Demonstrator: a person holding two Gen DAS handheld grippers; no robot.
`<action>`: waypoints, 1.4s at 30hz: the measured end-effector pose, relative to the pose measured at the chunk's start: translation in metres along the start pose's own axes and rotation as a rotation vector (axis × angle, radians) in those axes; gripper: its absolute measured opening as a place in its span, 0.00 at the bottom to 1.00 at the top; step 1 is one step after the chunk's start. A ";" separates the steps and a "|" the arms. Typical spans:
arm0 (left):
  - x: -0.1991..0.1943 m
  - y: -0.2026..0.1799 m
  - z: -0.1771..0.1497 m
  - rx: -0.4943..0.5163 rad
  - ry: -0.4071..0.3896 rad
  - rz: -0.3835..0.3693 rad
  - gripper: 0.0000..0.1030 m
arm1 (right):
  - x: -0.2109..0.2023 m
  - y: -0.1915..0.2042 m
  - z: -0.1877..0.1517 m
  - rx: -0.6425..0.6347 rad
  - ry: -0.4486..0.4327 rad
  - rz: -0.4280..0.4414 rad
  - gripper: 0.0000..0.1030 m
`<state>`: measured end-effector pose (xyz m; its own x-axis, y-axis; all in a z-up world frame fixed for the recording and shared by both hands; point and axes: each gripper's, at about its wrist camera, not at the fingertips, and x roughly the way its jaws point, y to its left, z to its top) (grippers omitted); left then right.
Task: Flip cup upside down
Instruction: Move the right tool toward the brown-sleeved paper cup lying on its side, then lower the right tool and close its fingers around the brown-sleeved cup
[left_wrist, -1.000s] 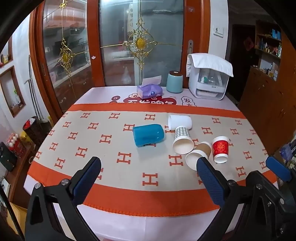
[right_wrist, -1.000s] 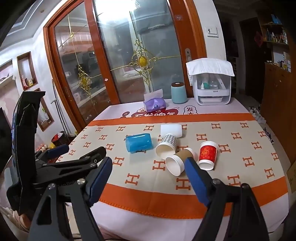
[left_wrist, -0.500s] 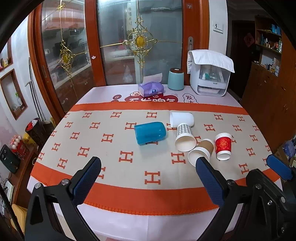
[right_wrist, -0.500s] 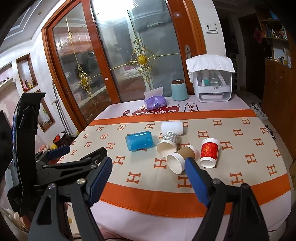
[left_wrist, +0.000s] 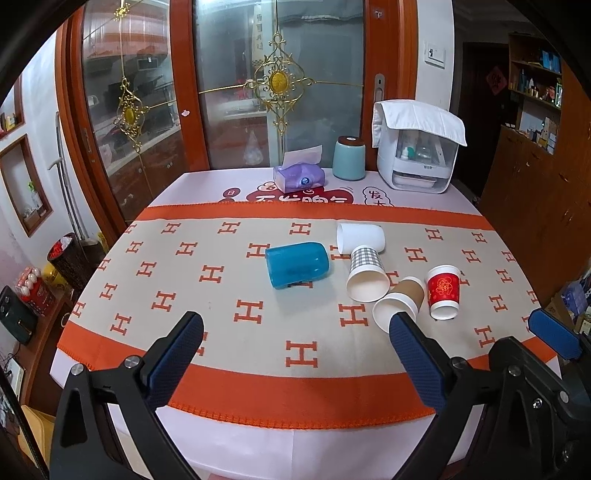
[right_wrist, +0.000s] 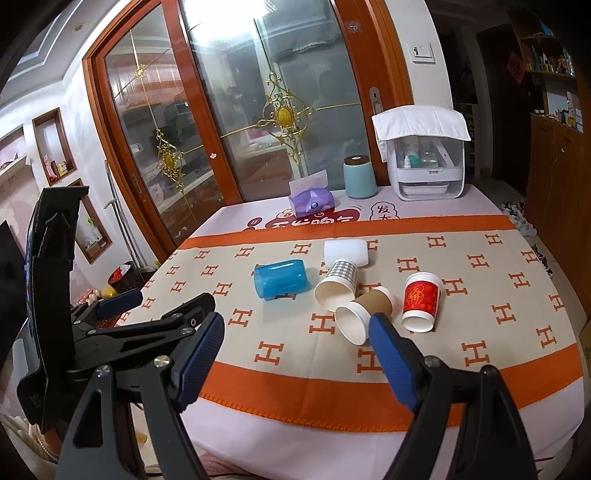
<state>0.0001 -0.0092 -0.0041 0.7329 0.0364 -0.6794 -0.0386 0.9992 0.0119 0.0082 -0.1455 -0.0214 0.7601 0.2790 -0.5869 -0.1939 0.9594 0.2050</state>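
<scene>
Red cup (left_wrist: 443, 291) stood rim-down on the worktop (left_wrist: 229, 306), just right of the brown cup (left_wrist: 400, 299) on its side. Beyond lay the checked cup (left_wrist: 365, 275), white cup (left_wrist: 360, 238) and blue cup (left_wrist: 297, 264), all tipped over. Left tongs (left_wrist: 295, 350) held wide open, gripping nothing, short of the cups. Right tongs (right_wrist: 295, 343) likewise spread, empty.

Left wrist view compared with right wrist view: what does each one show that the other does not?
Only the left wrist view shows the black device low at its left edge. Only the right wrist view shows the shoes on the floor. Both show the blue cup, white cup, checked cup and brown cup lying on their sides, the red cup standing mouth down, and the open left hand-held gripper and right hand-held gripper.
</scene>
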 end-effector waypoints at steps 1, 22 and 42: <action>0.000 0.000 0.000 0.000 0.000 0.000 0.96 | 0.000 0.000 0.000 0.000 0.000 0.001 0.79; 0.011 0.007 0.003 -0.013 0.037 0.014 0.96 | 0.009 0.003 0.004 -0.003 0.027 0.004 0.79; 0.015 0.007 0.006 0.007 0.029 0.051 0.98 | 0.017 0.005 0.007 -0.006 0.044 -0.005 0.79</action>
<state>0.0147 -0.0018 -0.0097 0.7102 0.0868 -0.6986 -0.0704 0.9962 0.0522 0.0238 -0.1359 -0.0249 0.7330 0.2757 -0.6218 -0.1941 0.9609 0.1972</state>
